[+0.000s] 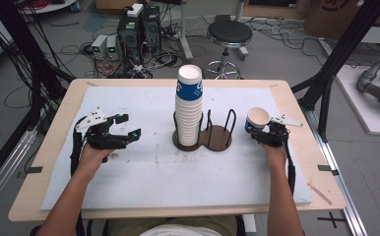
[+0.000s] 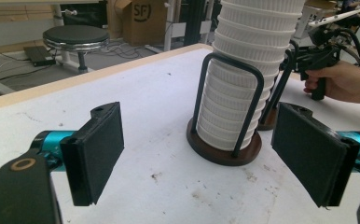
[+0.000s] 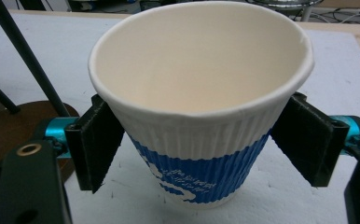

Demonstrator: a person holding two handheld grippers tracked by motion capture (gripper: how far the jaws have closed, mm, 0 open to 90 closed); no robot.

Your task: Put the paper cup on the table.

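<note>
A white paper cup with a blue band (image 3: 201, 121) stands upright on the white mat (image 3: 336, 79), right of the holder. My right gripper (image 3: 199, 140) has its jaws spread around the cup. The pads (image 3: 96, 142) sit right at the cup's ribbed sides without denting them. From above, that cup (image 1: 257, 118) shows at my right gripper (image 1: 264, 132). A tall stack of paper cups (image 1: 188, 110) fills the left ring of the brown wire holder (image 1: 221, 137). My left gripper (image 1: 129, 127) hovers open and empty left of the stack (image 2: 243, 93).
The holder's right ring (image 1: 230, 123) has no cups in it. The white mat (image 1: 153, 167) covers most of the wooden table (image 1: 55, 142). A stool (image 1: 229, 34), computers (image 1: 139, 29) and cables stand on the floor behind the table.
</note>
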